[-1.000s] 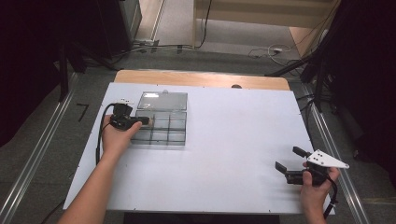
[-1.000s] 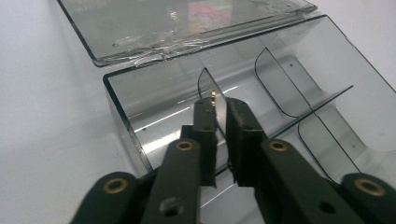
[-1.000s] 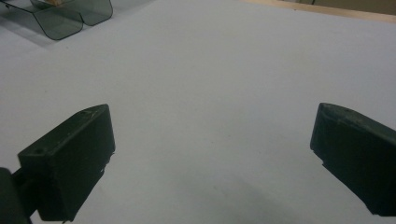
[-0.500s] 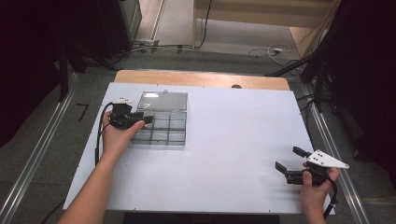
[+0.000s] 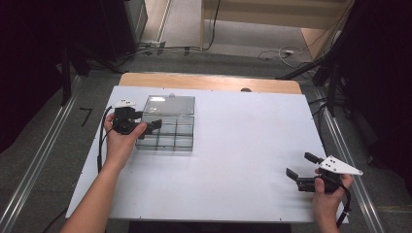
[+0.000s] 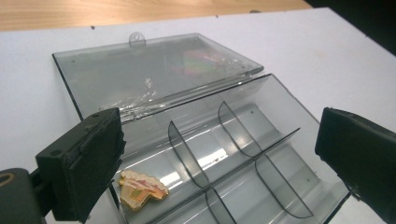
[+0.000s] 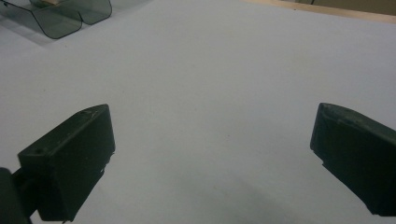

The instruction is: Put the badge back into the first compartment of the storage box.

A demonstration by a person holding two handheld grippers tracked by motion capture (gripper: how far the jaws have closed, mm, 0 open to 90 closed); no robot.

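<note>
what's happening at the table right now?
A person works at a white table with a gripper in each hand. The left gripper hangs at the near-left corner of a clear compartment box whose lid lies open. Its jaws have just been opening and hold nothing; a small cupcake-shaped pin lies in the compartment below them. The right gripper sits open over bare table near the right edge, holding nothing.
</note>
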